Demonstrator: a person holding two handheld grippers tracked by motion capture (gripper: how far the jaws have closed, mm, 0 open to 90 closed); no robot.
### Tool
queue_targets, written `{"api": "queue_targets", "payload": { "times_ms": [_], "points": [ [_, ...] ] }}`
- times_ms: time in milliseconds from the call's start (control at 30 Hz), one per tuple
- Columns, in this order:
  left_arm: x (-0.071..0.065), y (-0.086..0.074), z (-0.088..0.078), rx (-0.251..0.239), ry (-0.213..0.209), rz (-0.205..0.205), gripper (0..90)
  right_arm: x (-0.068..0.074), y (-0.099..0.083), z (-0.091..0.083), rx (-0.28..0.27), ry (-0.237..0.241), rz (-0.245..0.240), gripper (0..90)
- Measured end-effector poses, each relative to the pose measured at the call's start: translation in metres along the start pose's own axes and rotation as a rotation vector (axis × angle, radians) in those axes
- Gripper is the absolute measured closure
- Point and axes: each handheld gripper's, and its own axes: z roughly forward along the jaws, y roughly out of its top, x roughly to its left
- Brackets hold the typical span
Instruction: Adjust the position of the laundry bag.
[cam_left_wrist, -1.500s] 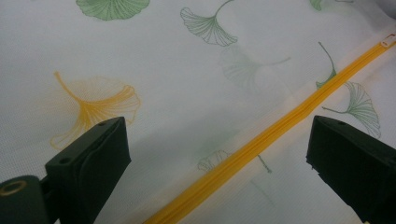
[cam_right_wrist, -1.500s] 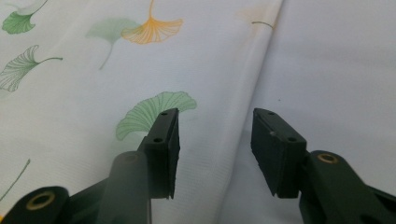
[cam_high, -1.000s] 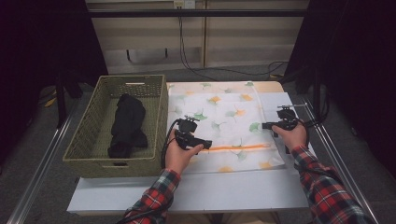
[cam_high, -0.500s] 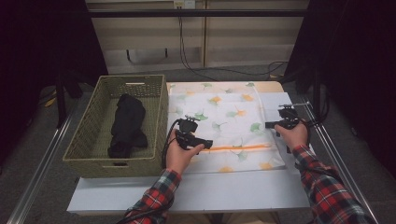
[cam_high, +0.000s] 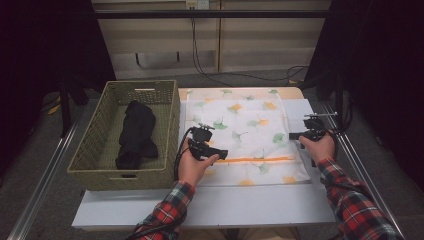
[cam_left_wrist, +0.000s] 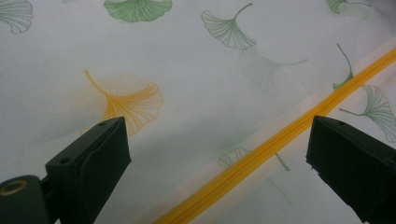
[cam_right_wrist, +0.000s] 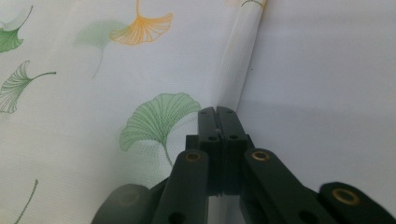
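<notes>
Right tongs (cam_right_wrist: 218, 114) pinched on bag (cam_high: 240, 130) edge | left tongs (cam_left_wrist: 217, 140) wide, empty | basket (cam_high: 170, 130) beside

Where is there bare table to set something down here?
A bare white strip runs along the table's near edge, between the leaf-print mesh bag and the person's forearms. A narrower strip lies right of the bag, by the right gripper. The wicker basket crowds the left.

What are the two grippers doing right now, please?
Left gripper: open, jaws wide apart over the mesh bag and its yellow zipper, holding nothing.
Right gripper: shut at the bag's edge; whether fabric is pinched cannot be told.
</notes>
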Motion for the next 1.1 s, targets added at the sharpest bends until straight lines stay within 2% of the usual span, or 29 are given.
{"api": "queue_targets", "payload": {
  "times_ms": [233,367,400,500,633,800,833,1000,1100],
  "points": [
    [0.001,0.0,0.001,0.004,-0.008,-0.006,5.6,-0.004,0.0,-0.005,0.005,-0.023,-0.02,90.0],
    [0.0,0.0,0.001,0.004,0.001,-0.002,5.6,-0.007,-0.001,-0.008,0.007,-0.028,-0.014,90.0],
    [0.0,0.001,0.001,0.005,-0.007,-0.001,5.6,-0.007,-0.001,-0.008,0.005,-0.031,-0.016,90.0],
    [0.0,0.0,0.002,0.003,-0.002,-0.002,5.8,-0.009,-0.002,-0.009,0.013,-0.038,-0.034,90.0],
    [0.0,0.0,0.003,0.004,-0.006,-0.006,5.8,-0.011,-0.003,-0.011,0.017,-0.036,-0.019,90.0],
    [0.0,0.0,0.004,0.014,-0.004,0.001,5.8,-0.015,-0.004,-0.012,0.015,-0.039,-0.025,90.0],
    [0.0,0.0,0.005,0.02,-0.009,0.003,5.8,-0.014,-0.004,-0.013,0.016,-0.043,-0.009,90.0],
    [0.0,-0.001,0.005,0.018,-0.004,0.0,5.8,-0.016,-0.004,-0.013,0.016,-0.041,-0.034,90.0],
    [0.001,0.0,0.004,0.017,-0.006,-0.001,5.8,-0.016,-0.004,-0.013,0.017,-0.041,-0.025,90.0]
  ]
}}
